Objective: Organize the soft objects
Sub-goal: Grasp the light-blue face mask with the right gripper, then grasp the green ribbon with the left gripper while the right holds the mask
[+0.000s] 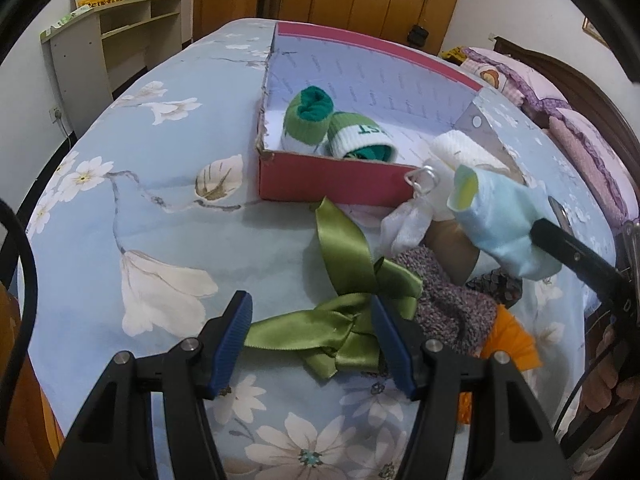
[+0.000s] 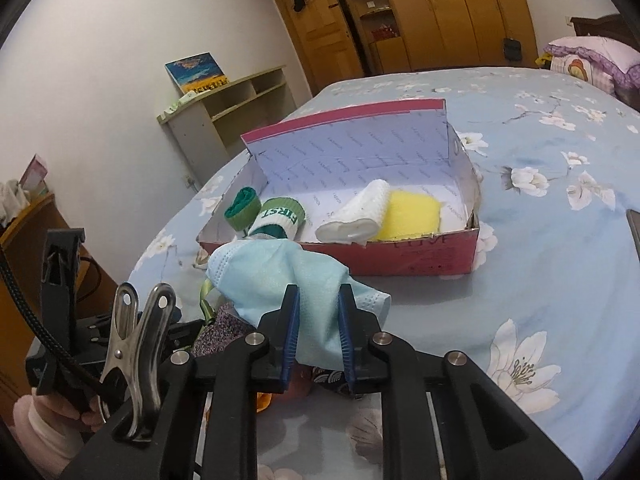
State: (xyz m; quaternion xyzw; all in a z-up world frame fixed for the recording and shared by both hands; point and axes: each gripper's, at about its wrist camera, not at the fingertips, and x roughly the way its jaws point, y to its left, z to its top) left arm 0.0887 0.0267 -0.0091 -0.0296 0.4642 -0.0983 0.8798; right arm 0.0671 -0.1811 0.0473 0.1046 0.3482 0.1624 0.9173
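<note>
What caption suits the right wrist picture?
Right gripper pinches a blue face mask before the red box on the bed.

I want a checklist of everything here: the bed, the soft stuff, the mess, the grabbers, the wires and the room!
Surface: blue floral bedsheet, smooth.
Job's things: red cardboard box holds two green-and-white rolled socks, a white rolled cloth and a yellow sponge.
Clutter: green satin ribbon, purple knitted fabric, orange piece and white mesh pouch piled before the box.
Grippers: right gripper shut on the light blue face mask; left gripper open, fingers either side of the ribbon.
Cables: black cable beside the left gripper.
Surroundings: wooden wardrobe, pale shelf unit, purple pillows.
</note>
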